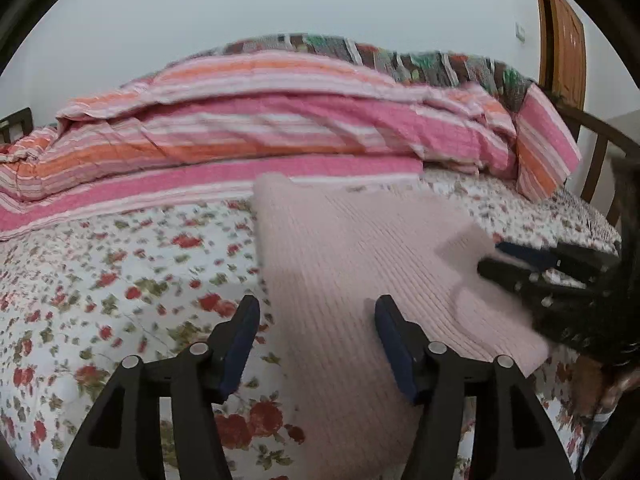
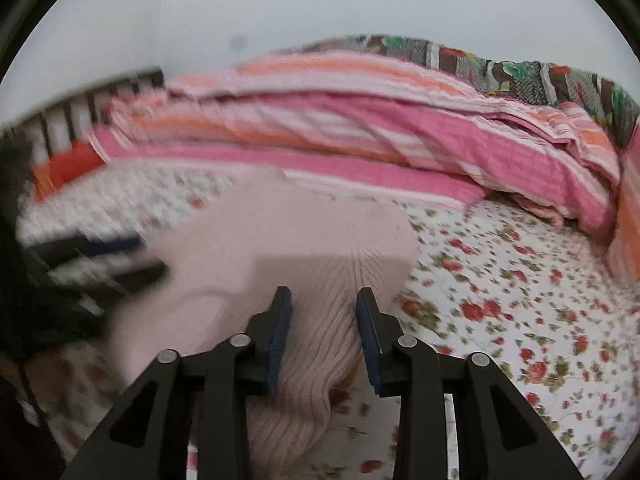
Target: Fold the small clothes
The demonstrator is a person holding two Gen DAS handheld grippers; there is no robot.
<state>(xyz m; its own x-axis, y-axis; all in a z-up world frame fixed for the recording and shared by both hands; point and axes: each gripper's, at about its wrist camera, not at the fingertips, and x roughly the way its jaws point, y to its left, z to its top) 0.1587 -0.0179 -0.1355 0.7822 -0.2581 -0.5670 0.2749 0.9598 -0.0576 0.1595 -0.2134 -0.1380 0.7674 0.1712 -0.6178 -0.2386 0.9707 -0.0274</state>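
Pink ribbed knit garment (image 1: 352, 256) is lying on the bed's floral sheet (image 1: 120, 280), partly folded, with one flap doubled over the near right part. In the left wrist view, the left tool (image 1: 316, 340) is hovering at the garment's near left edge with its blue pads (image 1: 394, 344) spread; fabric is lying between and below them, but neither pad is pressing on it. The right tool (image 1: 520, 268) is showing at the right of that view, blurred, at the folded flap's edge. In the right wrist view, the right tool (image 2: 324, 332) is sitting over a bunched ridge of the garment (image 2: 280, 240) with its jaws partly apart; whether the pads are gripping the cloth I cannot tell. Far behind, a pink and orange striped quilt (image 1: 240, 120) is lying heaped across the bed.
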